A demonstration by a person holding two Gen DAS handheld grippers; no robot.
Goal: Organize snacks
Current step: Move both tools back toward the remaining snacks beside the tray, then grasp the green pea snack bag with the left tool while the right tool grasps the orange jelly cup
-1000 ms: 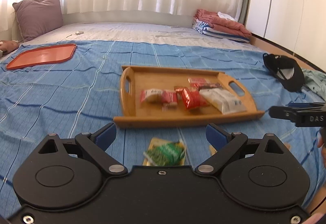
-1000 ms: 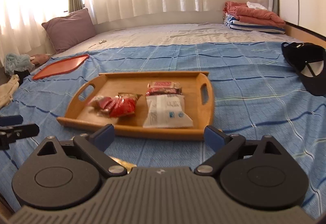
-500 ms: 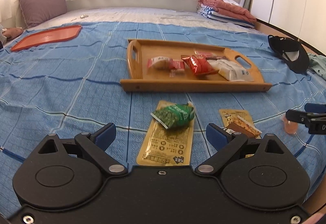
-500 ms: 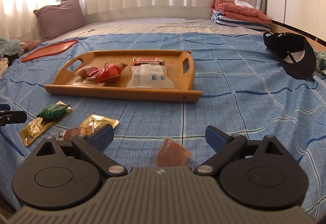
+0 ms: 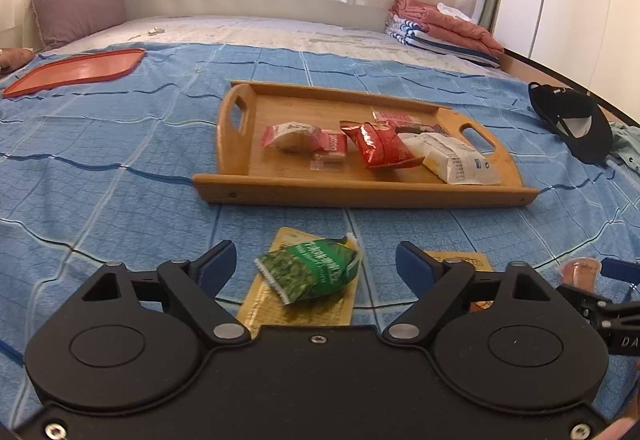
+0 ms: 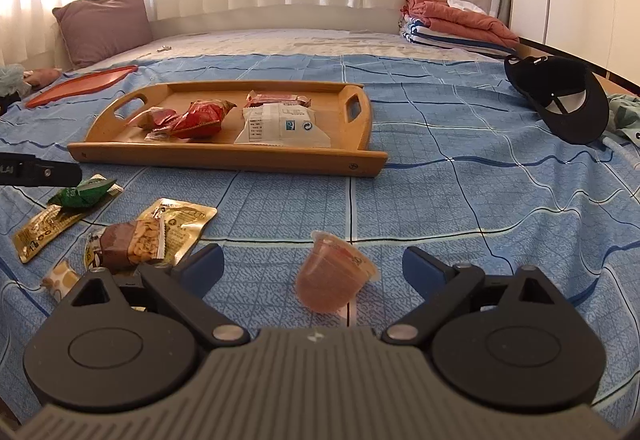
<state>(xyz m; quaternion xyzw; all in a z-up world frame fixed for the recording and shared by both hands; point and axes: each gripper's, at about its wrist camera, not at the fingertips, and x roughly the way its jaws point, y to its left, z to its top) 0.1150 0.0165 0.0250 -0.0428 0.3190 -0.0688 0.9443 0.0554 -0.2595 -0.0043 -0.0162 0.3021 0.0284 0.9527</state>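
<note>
So everything sits on a bed with a blue checked bedspread (image 6: 440, 200), and the wooden tray (image 5: 240, 184) in the middle of it is the handy landmark. On the tray there's a white wrapper (image 5: 452, 160) toward its right end, a red crinkly bag (image 5: 380, 146) about mid-tray, a pale and pink pack (image 5: 296, 136) left of that, and another reddish pack (image 6: 280, 98) against the tray's far edge. The rest of the snacks lie on the bedspread in front of the tray's near rail: a green snack bag (image 5: 312, 272) lying on top of a flat gold pouch (image 5: 296, 304), a second gold pouch (image 6: 184, 224) with a brown peanut bar (image 6: 128, 244) on it, and a small pink jelly cup (image 6: 332, 276) tipped on its side off toward the tray's right end. The left gripper (image 5: 316, 264) is down low in front of the tray with the green bag between its blue fingers (image 5: 218, 268); they're closing in but not touching the bag, so released for now. The right gripper (image 6: 312, 268) has its fingers spread wide either side of the jelly cup, clear of it, nothing grasped. Beyond the tray's far left corner there's a red tray (image 5: 80, 70), and well off to the tray's right a black cap (image 6: 560, 100).
</note>
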